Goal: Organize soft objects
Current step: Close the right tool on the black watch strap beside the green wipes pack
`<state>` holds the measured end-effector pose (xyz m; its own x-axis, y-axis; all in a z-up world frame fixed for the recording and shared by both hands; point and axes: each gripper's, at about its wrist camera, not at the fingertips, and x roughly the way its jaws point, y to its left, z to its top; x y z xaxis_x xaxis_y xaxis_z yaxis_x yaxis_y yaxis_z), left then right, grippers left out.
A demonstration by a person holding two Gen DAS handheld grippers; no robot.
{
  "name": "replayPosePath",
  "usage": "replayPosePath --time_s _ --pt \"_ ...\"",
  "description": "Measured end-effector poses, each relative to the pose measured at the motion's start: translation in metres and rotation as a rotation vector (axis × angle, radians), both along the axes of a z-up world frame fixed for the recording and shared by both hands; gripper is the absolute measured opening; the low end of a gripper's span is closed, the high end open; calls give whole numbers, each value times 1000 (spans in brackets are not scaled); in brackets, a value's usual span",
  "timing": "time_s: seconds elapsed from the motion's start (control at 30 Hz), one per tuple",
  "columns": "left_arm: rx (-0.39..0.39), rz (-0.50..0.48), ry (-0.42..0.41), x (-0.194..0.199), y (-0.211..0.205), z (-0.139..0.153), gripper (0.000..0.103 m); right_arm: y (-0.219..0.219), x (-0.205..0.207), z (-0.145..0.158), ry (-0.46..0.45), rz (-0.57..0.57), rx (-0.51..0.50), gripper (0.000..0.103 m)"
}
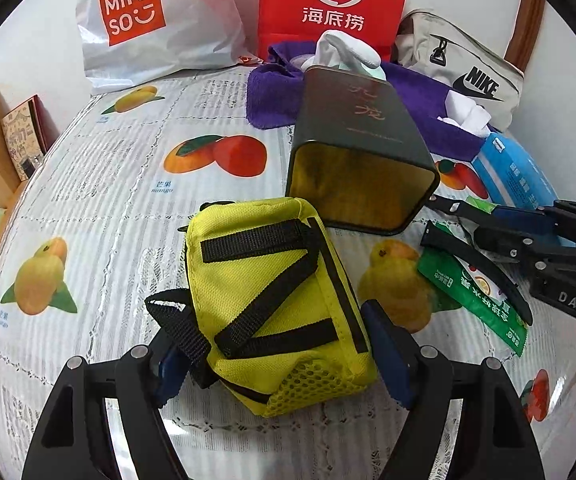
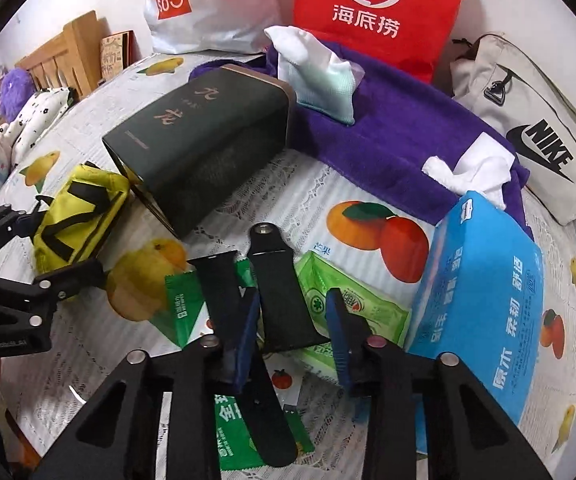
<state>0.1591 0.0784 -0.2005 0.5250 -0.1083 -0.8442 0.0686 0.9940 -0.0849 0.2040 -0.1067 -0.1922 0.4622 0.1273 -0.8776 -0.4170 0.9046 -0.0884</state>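
A yellow pouch [image 1: 283,304] with black straps is seen on the fruit-printed tablecloth [image 1: 119,208], set between the 2 blue-padded fingers of the left gripper [image 1: 283,354]. The jaws are spread about as wide as the pouch, and both pads lie right at its sides; whether they actually press it cannot be told. Just behind the pouch, a dark green tin [image 1: 360,152] is lying on its side, its open mouth turned toward the left camera. Behind the tin, a purple towel [image 1: 271,100] is spread, with a white and pale green cloth [image 2: 316,74] resting on it.

Further right, a dark green sachet [image 1: 476,296] is found flat on the cloth, with a black strap [image 2: 283,292] laid across it. The right gripper [image 2: 292,340] is held low over that strap, its jaws open at a middling width with 1 finger on each side of it; nothing is gripped. A light green packet [image 2: 352,308] lies under the strap's right side. To the right of it, a blue tissue pack [image 2: 484,308] is seen with white tissue [image 2: 472,172] sticking out of its top.

Along the back wall, a white MINISO bag [image 1: 159,28], a red paper bag [image 1: 336,4] and a beige Nike bag [image 1: 464,72] are lined up
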Motion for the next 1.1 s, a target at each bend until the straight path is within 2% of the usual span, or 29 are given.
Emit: replayPosePath --time_s 0.17,0.33,0.57,0.83,1.1 --pt "6 -6 -3 0 0 -1 77 -8 -11 11 19 -5 77 32" --pt "1 -3 -1 -1 0 0 77 -20 -32 16 33 -31 97 32" --pt "13 1 0 -1 -2 1 77 -29 -61 -8 115 -27 125 32" --pt "28 1 12 1 -3 1 77 -25 -51 -12 93 -22 138 34" --pt "41 -6 18 2 -5 0 78 -6 -46 -5 60 46 67 34"
